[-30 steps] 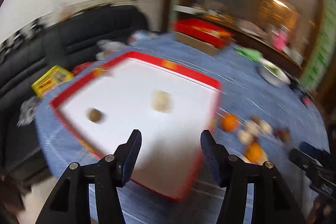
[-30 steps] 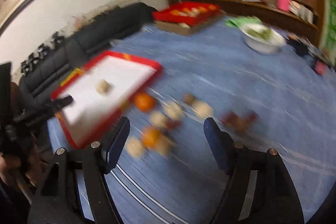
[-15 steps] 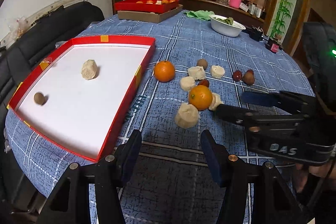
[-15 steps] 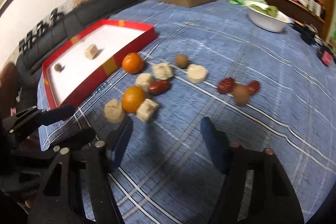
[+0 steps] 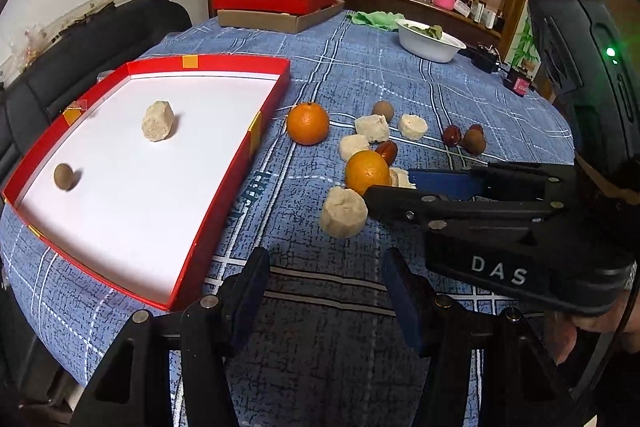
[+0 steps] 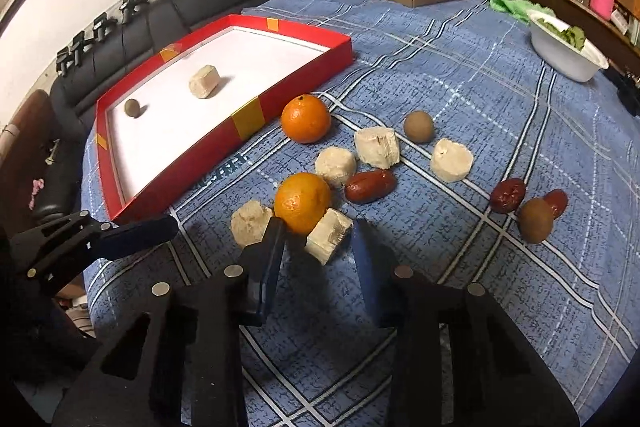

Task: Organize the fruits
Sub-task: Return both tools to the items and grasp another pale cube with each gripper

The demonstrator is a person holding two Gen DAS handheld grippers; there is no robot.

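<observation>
Now, from largest to smallest, we see:
Table (image 6: 460, 99): blue checked cloth under both our grippers.
Red tray (image 6: 256, 117): ahead-left of both tools; it holds one pale chunk and one small brown fruit.
Left gripper (image 5: 324, 291): jaws apart, nothing between them, over bare cloth beside the tray's near corner.
Right gripper (image 6: 318, 247): jaws have just been closing around a pale cube (image 6: 329, 235) (whether the pads press it we cannot tell).
Orange (image 6: 303, 203): touching that cube, just beyond the right fingertips.

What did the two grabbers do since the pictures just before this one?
The right gripper came down to the nearest pale cut chunk beside the orange; its jaws have just been closing around it. The left gripper stayed open. The red-walled white tray and its two pieces stayed put.
</observation>
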